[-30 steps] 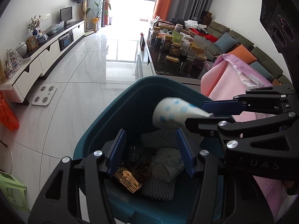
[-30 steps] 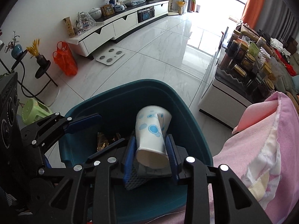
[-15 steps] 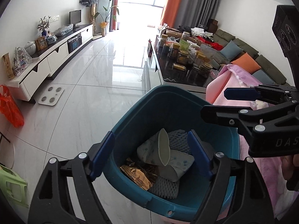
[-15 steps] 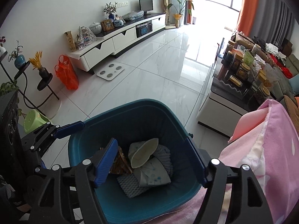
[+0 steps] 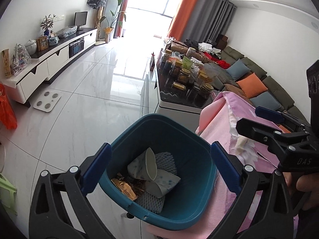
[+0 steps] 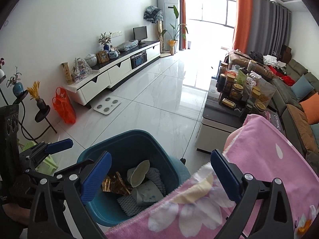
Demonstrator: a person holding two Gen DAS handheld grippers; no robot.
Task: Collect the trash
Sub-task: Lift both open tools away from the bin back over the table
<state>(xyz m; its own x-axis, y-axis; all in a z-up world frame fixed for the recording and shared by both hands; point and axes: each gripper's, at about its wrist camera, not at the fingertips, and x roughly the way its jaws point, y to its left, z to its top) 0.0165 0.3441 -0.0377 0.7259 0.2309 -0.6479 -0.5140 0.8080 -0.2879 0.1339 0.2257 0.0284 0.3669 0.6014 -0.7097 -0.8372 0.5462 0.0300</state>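
Observation:
A teal bin (image 5: 159, 117) stands on the floor beside a pink blanket (image 5: 229, 129). Inside lie two dotted paper cups (image 5: 146, 166), white foam nets (image 5: 165, 161) and a golden wrapper (image 5: 124, 187). My left gripper (image 5: 161, 168) hovers above the bin, its jaws opening wide, nothing between them. My right gripper (image 6: 161, 176) hangs over the bin (image 6: 129, 133) and the blanket's edge (image 6: 259, 149), jaws also opening and empty. The cups (image 6: 139, 171) and wrapper (image 6: 113, 183) show below it. Each gripper appears in the other's view: right gripper (image 5: 257, 121), left gripper (image 6: 73, 153).
A low table crowded with jars (image 5: 185, 75) stands just beyond the bin. A sofa with cushions (image 5: 259, 79) runs along the right. A white TV cabinet (image 5: 49, 59), a bathroom scale (image 5: 46, 101), an orange bag (image 6: 63, 107) and a green stool (image 5: 6, 189) are on the left.
The right gripper let go of the dotted paper cup, which now lies in the bin. Both grippers' jaws spread wide and both lifted up and back from the bin.

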